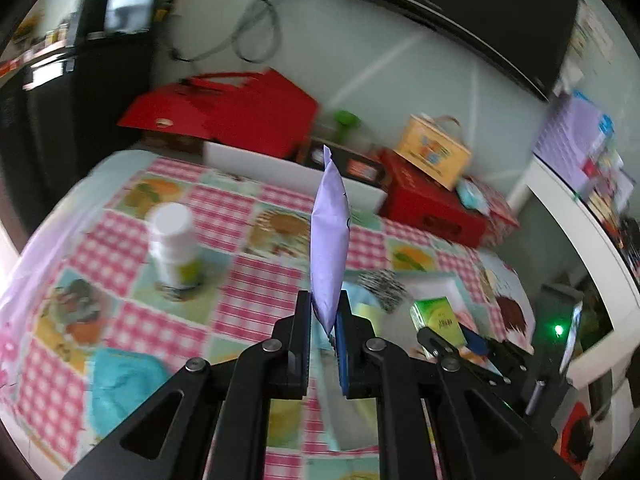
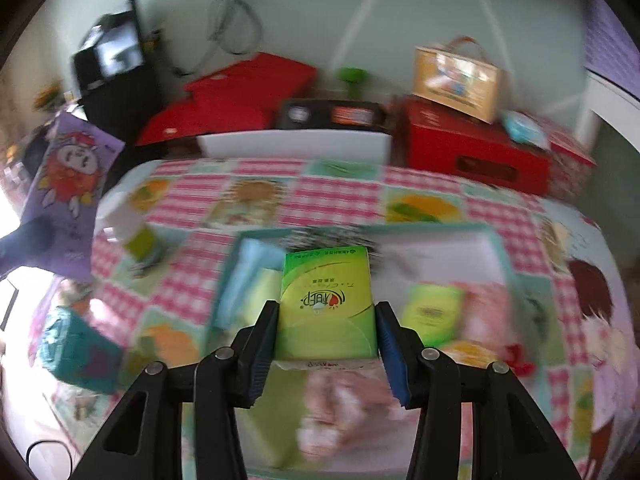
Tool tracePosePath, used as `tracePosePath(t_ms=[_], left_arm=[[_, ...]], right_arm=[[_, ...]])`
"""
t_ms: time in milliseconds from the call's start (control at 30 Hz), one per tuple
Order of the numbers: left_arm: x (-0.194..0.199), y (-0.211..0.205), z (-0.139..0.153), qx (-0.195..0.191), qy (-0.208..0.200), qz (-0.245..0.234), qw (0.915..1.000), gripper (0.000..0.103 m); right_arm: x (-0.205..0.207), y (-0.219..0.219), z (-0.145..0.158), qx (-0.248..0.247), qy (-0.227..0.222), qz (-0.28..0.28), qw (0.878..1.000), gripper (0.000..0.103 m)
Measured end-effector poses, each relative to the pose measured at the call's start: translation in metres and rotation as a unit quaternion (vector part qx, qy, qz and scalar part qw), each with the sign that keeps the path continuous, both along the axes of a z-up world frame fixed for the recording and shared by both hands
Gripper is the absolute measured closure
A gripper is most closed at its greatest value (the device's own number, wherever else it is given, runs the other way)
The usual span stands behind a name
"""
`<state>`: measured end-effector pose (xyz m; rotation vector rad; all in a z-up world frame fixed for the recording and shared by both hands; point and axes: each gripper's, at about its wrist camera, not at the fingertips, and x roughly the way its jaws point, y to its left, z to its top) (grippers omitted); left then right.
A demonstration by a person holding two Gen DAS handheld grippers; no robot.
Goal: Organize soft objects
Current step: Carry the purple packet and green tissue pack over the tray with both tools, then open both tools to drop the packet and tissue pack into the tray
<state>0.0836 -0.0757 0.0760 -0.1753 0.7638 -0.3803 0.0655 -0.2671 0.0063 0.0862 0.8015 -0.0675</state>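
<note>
My left gripper (image 1: 323, 320) is shut on a purple tissue packet (image 1: 329, 236), held edge-on above the chequered tablecloth (image 1: 248, 280). The same packet shows its cartoon face at the left of the right wrist view (image 2: 68, 196). My right gripper (image 2: 326, 320) is shut on a green tissue pack (image 2: 326, 304), held above a shallow teal-rimmed box (image 2: 496, 248). The box holds light blue and yellow soft items (image 2: 256, 280), another green pack (image 2: 432, 312) and a black-and-white patterned item (image 2: 328, 240). The right gripper with its green pack also shows in the left wrist view (image 1: 436, 320).
A white bottle with a green label (image 1: 174, 248) stands on the cloth to the left. A teal pack (image 1: 124, 384) lies near the front left. A white tray (image 2: 292, 144), red boxes (image 2: 472, 152) and a yellow carton (image 2: 456, 76) stand along the back wall.
</note>
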Motion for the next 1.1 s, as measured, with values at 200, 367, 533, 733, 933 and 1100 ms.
tracePosePath(t_ms=[200,367,533,733,933,1100], left_arm=[[0.001,-0.061,-0.025,0.007,0.033,-0.071,0.9969,0.092],[0.002,-0.085,-0.051,0.006,0.07,-0.106,0.9919,0.092],[0.006,-0.085,-0.066,0.001,0.092,-0.112,0.9894,0.092],[0.008,-0.078,-0.07,-0.004,0.096,-0.105,0.9898,0.047],[0.013,-0.063,-0.07,0.007,0.095,-0.072,0.9929,0.044],[0.016,-0.049,-0.069,0.024,0.082,-0.034,0.9958,0.016]], right_arm=[[-0.004,-0.051,-0.011,0.022,0.019,-0.06,0.998,0.052],[-0.009,-0.067,-0.017,0.034,0.026,-0.075,0.996,0.052],[-0.008,-0.063,-0.019,0.031,0.031,-0.066,0.997,0.052],[-0.005,-0.05,-0.016,0.007,0.03,-0.049,0.998,0.049],[-0.004,-0.041,-0.015,-0.01,0.036,-0.043,0.998,0.04],[-0.003,-0.039,-0.016,-0.026,0.051,-0.047,0.997,0.019]])
